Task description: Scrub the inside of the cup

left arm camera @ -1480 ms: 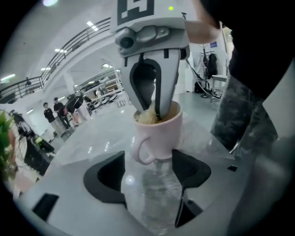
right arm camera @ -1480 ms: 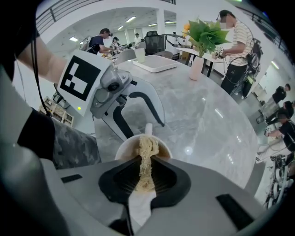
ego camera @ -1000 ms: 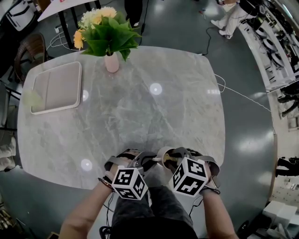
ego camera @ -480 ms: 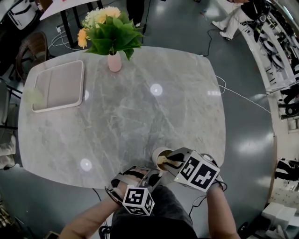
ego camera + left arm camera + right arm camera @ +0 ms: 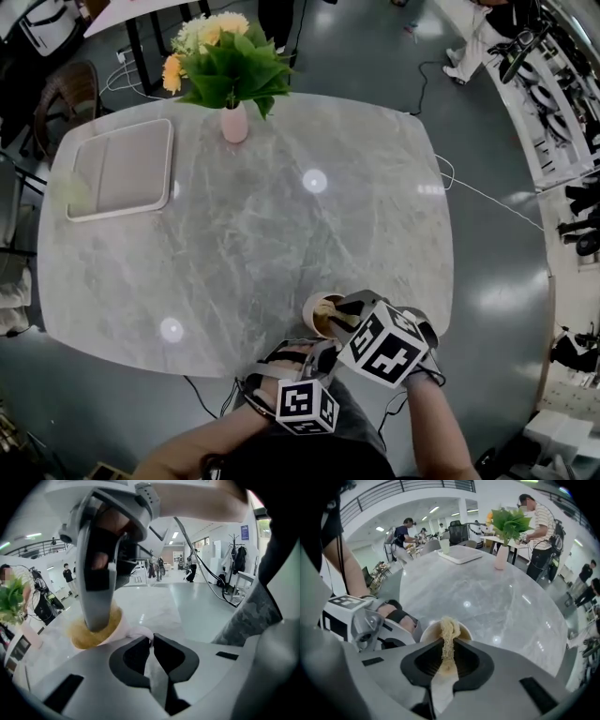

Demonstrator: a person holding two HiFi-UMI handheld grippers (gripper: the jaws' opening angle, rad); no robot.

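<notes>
Two grippers work on a cup at the near edge of the marble table.

The cup (image 5: 319, 317) stands on the table (image 5: 244, 216) just inside its near edge, right of centre, its pale wall showing a tan inside. The right gripper (image 5: 449, 641) points steeply down over it, jaws clamped on a strip of tan fibrous scrub pad (image 5: 448, 631) whose end dips into the cup's mouth. The left gripper (image 5: 152, 639) comes in from the near left side; its jaws have just been closing and now stand almost together, pinching the cup's pale handle (image 5: 138, 632) at their tips. The two grippers sit close beside each other at the cup. Far across the table, a pink vase of flowers (image 5: 232, 122) stands near the far edge, and a pale tray (image 5: 122, 169) lies at the far left.
</notes>
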